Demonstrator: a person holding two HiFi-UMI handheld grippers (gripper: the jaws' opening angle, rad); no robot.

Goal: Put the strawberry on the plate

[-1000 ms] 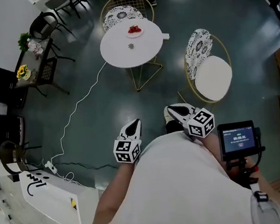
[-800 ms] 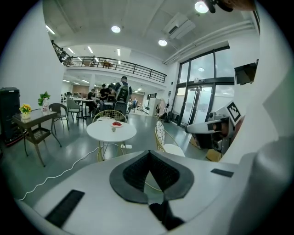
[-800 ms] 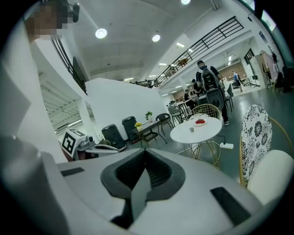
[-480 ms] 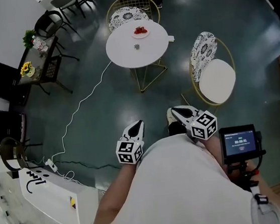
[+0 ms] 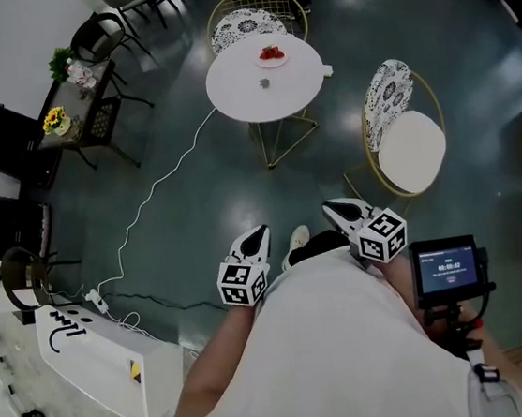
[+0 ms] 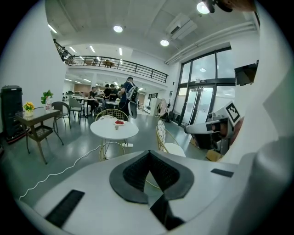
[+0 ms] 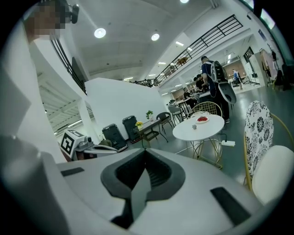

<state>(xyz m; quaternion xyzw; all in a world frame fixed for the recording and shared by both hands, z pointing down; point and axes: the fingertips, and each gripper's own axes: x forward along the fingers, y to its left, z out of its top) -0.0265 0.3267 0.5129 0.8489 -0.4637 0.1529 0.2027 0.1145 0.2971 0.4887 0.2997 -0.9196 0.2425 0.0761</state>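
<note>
A person stands on the dark floor (image 5: 193, 192) with the left gripper (image 5: 256, 235) and right gripper (image 5: 334, 209) held close to the body, both sets of jaws clenched on nothing. Well apart, on the round white bench (image 5: 237, 92), red strawberries (image 5: 270, 52) lie on a plate (image 5: 263, 61), with a small object (image 5: 265, 83), too small to identify, near it

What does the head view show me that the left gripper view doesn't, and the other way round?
Only the head view: the small screen and a shoe. Only the left gripper view: the balcony railing, a ceiling light and the glass doors. Both: the round white table with its plate, and the chair with the white seat.
</note>
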